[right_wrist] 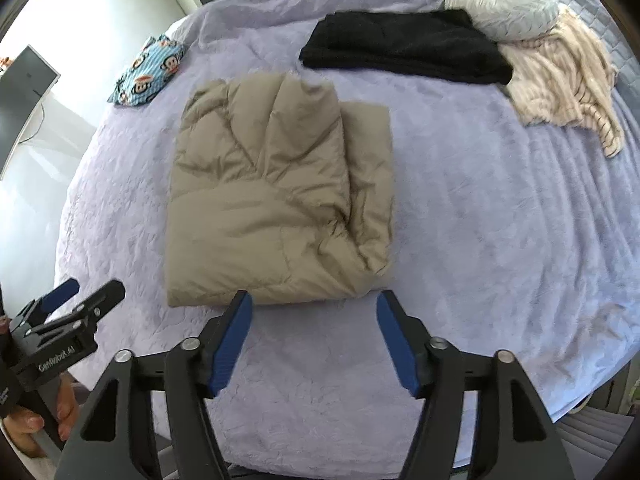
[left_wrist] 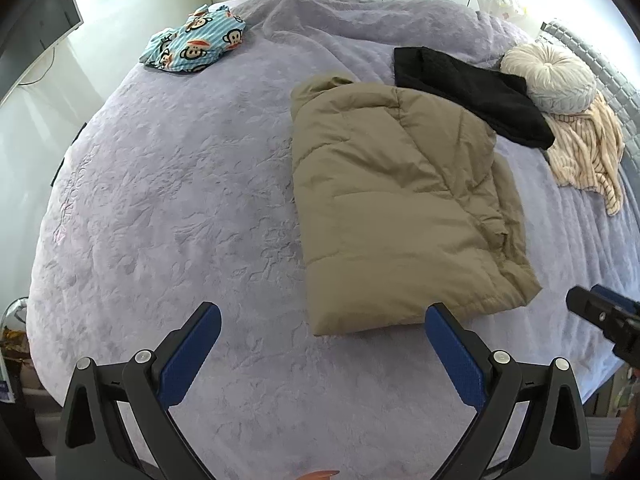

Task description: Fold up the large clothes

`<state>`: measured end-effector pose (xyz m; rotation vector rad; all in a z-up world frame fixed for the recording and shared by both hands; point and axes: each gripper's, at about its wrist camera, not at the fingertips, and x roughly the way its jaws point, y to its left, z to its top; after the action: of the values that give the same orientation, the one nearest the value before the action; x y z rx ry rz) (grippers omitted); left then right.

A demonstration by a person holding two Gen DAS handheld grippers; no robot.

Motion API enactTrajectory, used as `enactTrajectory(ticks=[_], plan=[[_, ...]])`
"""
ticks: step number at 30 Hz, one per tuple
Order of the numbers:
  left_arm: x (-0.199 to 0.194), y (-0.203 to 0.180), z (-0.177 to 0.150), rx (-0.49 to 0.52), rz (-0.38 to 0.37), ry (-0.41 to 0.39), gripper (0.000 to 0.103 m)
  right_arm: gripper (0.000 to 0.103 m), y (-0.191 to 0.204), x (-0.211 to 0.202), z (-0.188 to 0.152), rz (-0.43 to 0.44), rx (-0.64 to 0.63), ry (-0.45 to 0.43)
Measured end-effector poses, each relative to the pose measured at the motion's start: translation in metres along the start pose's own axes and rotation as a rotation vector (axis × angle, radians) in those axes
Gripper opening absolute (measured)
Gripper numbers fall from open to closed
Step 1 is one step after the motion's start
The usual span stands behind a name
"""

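**A:** So what was seen, going left to right?

**B:** Far left, a grey monitor (right_wrist: 28,80) was spotted by the wall. On the bed (left_wrist: 160,200), covered in a lilac plush blanket, a blue striped monkey-print garment (left_wrist: 196,40) was left crumpled near the far left edge. The left claw (left_wrist: 322,320) was held above bare blanket, jaws spread wide, nothing gripped between the blue pads (left_wrist: 192,352). A hand (right_wrist: 36,424) could be made out on its handle in the right wrist view.

**A:** And the jacket?

**B:** The tan puffer jacket (right_wrist: 276,200) was laid folded into a thick rectangle around the middle of the bed, its near edge just beyond the claw tips. The right claw (right_wrist: 314,300) was held over that near edge, jaws well apart and nothing pinched; the jacket wasn't touched by either pad as far as could be told.

**A:** Further right?

**B:** A black garment (left_wrist: 472,92) was laid flat behind the jacket, its corner touching it in the left view. Beside that, a round cream cushion (left_wrist: 556,76) was set on a striped beige garment (left_wrist: 588,152), which was bunched near the right edge.
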<state>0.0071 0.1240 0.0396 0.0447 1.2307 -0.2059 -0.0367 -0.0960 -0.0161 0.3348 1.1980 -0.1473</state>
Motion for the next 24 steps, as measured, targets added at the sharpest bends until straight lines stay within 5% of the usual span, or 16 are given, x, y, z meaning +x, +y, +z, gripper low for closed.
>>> enactTrajectory(ticks=[5, 24], plan=[[-0.023, -0.004, 0.003, -0.018, 0.024, -0.050, 0.102, 0.087, -0.002, -0.025, 0.011, -0.017, -0.028, -0.078], [-0.099, -0.022, 0.007, -0.048, 0.072, -0.184, 0.102, 0.089, 0.002, -0.089, 0.022, -0.045, -0.100, -0.225]])
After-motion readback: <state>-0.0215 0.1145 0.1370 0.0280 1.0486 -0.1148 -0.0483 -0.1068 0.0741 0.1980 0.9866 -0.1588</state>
